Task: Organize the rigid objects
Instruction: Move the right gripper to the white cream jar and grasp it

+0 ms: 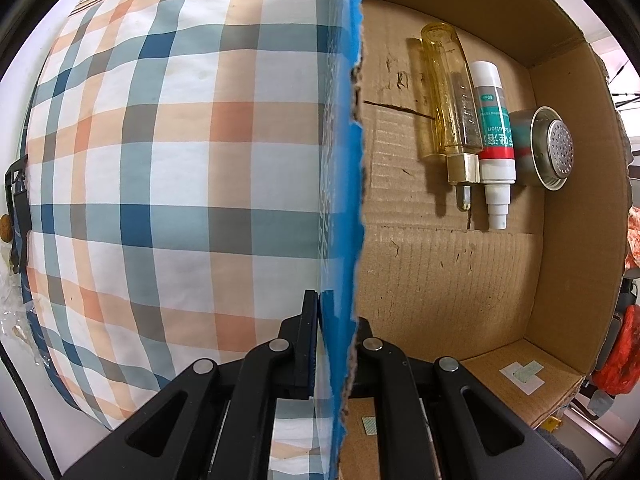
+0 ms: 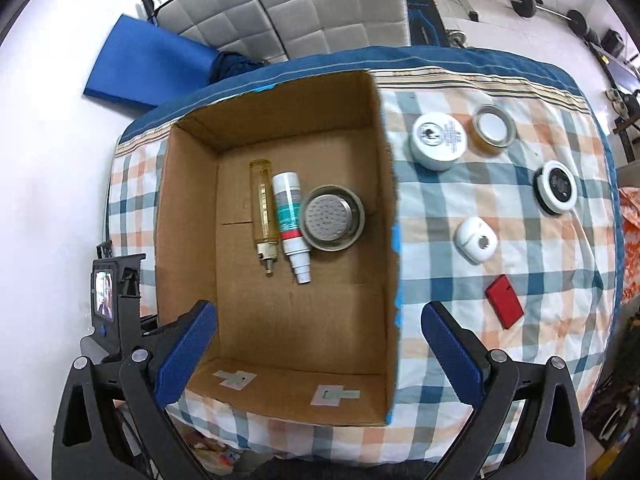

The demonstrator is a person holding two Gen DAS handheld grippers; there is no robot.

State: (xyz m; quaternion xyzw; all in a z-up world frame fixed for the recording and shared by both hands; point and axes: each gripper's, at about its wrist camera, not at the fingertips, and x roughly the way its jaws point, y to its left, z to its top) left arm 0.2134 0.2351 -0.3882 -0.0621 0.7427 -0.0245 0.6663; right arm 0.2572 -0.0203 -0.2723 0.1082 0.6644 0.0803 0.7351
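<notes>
**Three Items Boxed, Five Wait on the Checked Cloth**

While three objects lie side by side on its floor, the cardboard box (image 2: 280,320) sits on a plaid-covered surface (image 2: 480,360). Inside the box, an amber bottle (image 2: 264,212) touches a white spray bottle (image 2: 290,220), which touches a metal strainer cup (image 2: 332,218) nearest the box's right wall. Outside that wall, on the cloth, lie a white round tin (image 2: 438,140), a gold-rimmed lid (image 2: 493,125), a black-and-white round case (image 2: 558,192), a white pod-shaped case (image 2: 475,240) and a red flat block (image 2: 504,306). The left gripper (image 1: 332,344) is clamped on the box's blue-taped wall (image 1: 346,160). The right gripper (image 2: 316,352) hangs above the box, fingers wide apart, holding nothing.
</notes>
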